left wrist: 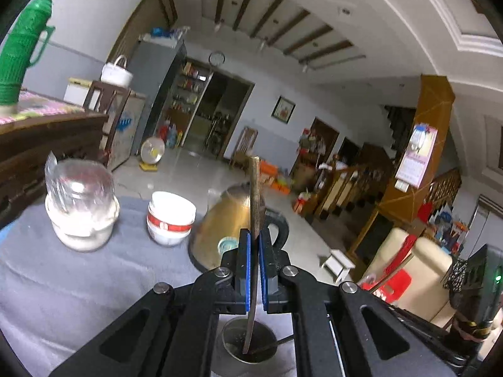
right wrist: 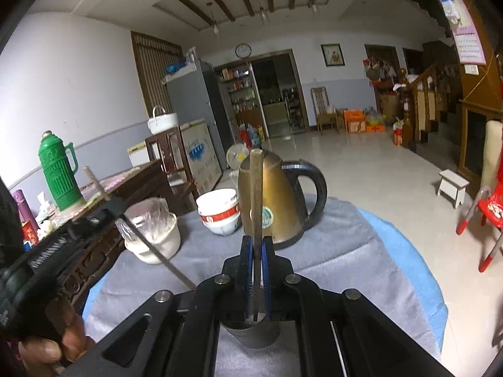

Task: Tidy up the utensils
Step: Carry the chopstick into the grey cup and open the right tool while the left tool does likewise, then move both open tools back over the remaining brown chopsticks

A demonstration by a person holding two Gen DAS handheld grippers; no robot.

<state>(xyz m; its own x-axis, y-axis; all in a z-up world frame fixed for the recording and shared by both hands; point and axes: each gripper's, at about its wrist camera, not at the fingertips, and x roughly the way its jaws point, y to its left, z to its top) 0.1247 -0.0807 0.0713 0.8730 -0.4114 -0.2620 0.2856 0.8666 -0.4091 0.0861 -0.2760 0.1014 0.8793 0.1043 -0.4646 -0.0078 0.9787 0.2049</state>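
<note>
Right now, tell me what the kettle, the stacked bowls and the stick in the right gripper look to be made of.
Kettle: metal body, probably stainless steel with a dull bronze tint, faintly reflective; its handle looks like black plastic.
Stacked bowls: glazed ceramic by their look, glossy white with a red band.
Chopstick clamped in the right gripper: likely wood or bamboo, matte brown and grainy, though blur leaves it open.

Both wrist cams sat low & close over the cloth-covered table (left wrist: 47,282), left cam tilted, right cam level, each looking fwd along its fingers to the room's far wall; both shared kettle (right wrist: 276,201), bowls (left wrist: 171,216), green thermos (right wrist: 58,176).
</note>
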